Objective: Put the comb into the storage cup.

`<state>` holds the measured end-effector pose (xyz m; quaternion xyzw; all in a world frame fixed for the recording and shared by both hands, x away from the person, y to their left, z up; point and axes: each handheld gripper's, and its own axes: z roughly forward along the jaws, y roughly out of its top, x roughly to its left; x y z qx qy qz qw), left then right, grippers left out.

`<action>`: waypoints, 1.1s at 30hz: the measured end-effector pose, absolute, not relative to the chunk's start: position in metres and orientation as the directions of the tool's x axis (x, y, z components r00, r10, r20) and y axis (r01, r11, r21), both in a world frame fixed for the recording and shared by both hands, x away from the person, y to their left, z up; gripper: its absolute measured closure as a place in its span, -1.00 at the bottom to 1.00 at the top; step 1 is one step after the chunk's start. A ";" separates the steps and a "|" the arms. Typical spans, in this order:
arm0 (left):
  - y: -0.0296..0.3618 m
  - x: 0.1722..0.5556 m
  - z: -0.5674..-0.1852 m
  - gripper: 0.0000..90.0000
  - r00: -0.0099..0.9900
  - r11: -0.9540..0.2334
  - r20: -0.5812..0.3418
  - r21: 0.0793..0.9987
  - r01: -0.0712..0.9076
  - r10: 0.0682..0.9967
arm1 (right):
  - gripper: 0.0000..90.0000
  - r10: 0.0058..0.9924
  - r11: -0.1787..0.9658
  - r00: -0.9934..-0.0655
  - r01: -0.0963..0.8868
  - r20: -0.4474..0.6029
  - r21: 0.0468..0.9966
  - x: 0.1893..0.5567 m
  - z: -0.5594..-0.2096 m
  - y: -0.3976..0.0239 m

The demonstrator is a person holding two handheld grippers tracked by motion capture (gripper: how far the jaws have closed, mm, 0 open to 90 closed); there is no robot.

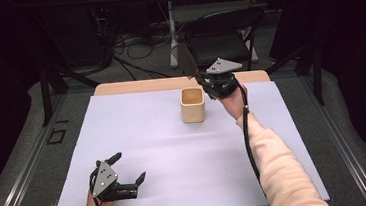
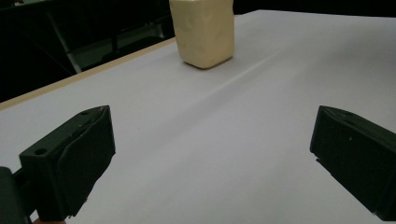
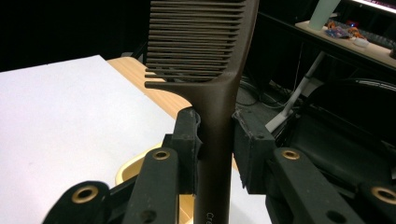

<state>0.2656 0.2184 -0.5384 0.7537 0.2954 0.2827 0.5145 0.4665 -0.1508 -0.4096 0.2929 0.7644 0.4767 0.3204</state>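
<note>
A dark brown comb (image 3: pixel 205 51) stands upright between the jaws of my right gripper (image 3: pixel 217 126), which is shut on its handle. From above, the comb (image 1: pixel 186 58) sticks up at the far side of the table, just right of and above a cream square cup (image 1: pixel 192 104). The right gripper (image 1: pixel 200 76) hangs beside the cup's far right corner. The cup's rim (image 3: pixel 135 168) shows below the jaws. My left gripper (image 1: pixel 129 167) rests near the table's front left, wide open with nothing in it. The cup (image 2: pixel 203 32) stands well ahead of its jaws.
A white sheet (image 1: pixel 140 152) covers the wooden table. Beyond the far edge stand a black chair (image 1: pixel 225 31), cables on the floor and black frame legs (image 1: pixel 48 79). A shelf with small items (image 3: pixel 355 37) is in the background.
</note>
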 end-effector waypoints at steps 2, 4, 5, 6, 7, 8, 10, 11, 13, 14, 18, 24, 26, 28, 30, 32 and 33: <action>0.218 0.266 -0.538 -1.00 0.665 -0.295 0.121 0.943 0.155 0.737 | 0.59 0.751 0.374 -0.625 0.137 -0.213 0.917 0.467 -0.409 -0.149; 0.218 0.266 -0.538 -1.00 0.665 -0.295 0.121 0.943 0.155 0.737 | 0.59 0.748 0.379 -0.626 0.131 -0.220 0.916 0.467 -0.409 -0.147; 0.218 0.266 -0.539 -1.00 0.665 -0.294 0.120 0.943 0.155 0.737 | 0.59 0.746 0.382 -0.628 0.130 -0.222 0.915 0.467 -0.409 -0.146; 0.218 0.266 -0.539 -1.00 0.666 -0.295 0.121 0.943 0.155 0.736 | 0.59 0.745 0.383 -0.628 0.124 -0.227 0.916 0.468 -0.409 -0.145; 0.218 0.266 -0.539 -1.00 0.666 -0.294 0.120 0.943 0.155 0.737 | 0.59 0.747 0.378 -0.626 0.121 -0.225 0.918 0.468 -0.410 -0.144; 0.218 0.266 -0.538 -1.00 0.665 -0.294 0.120 0.943 0.155 0.737 | 0.59 0.746 0.381 -0.626 0.117 -0.230 0.917 0.469 -0.410 -0.143; 0.218 0.266 -0.538 -1.00 0.665 -0.293 0.120 0.943 0.155 0.737 | 0.59 0.745 0.381 -0.626 0.115 -0.230 0.917 0.469 -0.410 -0.141; 0.218 0.266 -0.538 -1.00 0.665 -0.293 0.120 0.943 0.155 0.737 | 0.59 0.745 0.380 -0.625 0.112 -0.232 0.918 0.469 -0.410 -0.140; 0.219 0.266 -0.538 -1.00 0.667 -0.296 0.122 0.943 0.153 0.735 | 0.59 0.746 0.378 -0.623 0.107 -0.235 0.920 0.470 -0.410 -0.139; 0.219 0.266 -0.538 -1.00 0.667 -0.296 0.122 0.943 0.153 0.735 | 0.59 0.745 0.378 -0.623 0.103 -0.236 0.920 0.470 -0.410 -0.139; 0.219 0.266 -0.538 -1.00 0.666 -0.293 0.119 0.944 0.154 0.736 | 0.59 0.746 0.374 -0.621 0.093 -0.240 0.923 0.472 -0.409 -0.138; 0.218 0.266 -0.538 -1.00 0.666 -0.293 0.119 0.943 0.156 0.736 | 0.59 0.743 0.376 -0.621 0.079 -0.249 0.923 0.473 -0.407 -0.134; 0.218 0.266 -0.538 -1.00 0.666 -0.294 0.120 0.943 0.154 0.736 | 0.59 0.740 0.376 -0.623 0.070 -0.254 0.924 0.472 -0.406 -0.133; 0.218 0.266 -0.538 -1.00 0.667 -0.294 0.121 0.943 0.154 0.735 | 0.60 0.738 0.372 -0.624 0.061 -0.256 0.926 0.472 -0.406 -0.131; 0.219 0.266 -0.538 -1.00 0.667 -0.296 0.123 0.943 0.152 0.735 | 0.59 0.739 0.370 -0.624 0.057 -0.256 0.927 0.472 -0.406 -0.129; 0.219 0.266 -0.538 -1.00 0.667 -0.295 0.122 0.943 0.152 0.735 | 0.59 0.739 0.368 -0.623 0.054 -0.256 0.928 0.472 -0.407 -0.128; 0.218 0.266 -0.538 -1.00 0.667 -0.295 0.122 0.943 0.152 0.735 | 0.59 0.740 0.367 -0.622 0.055 -0.256 0.928 0.472 -0.407 -0.128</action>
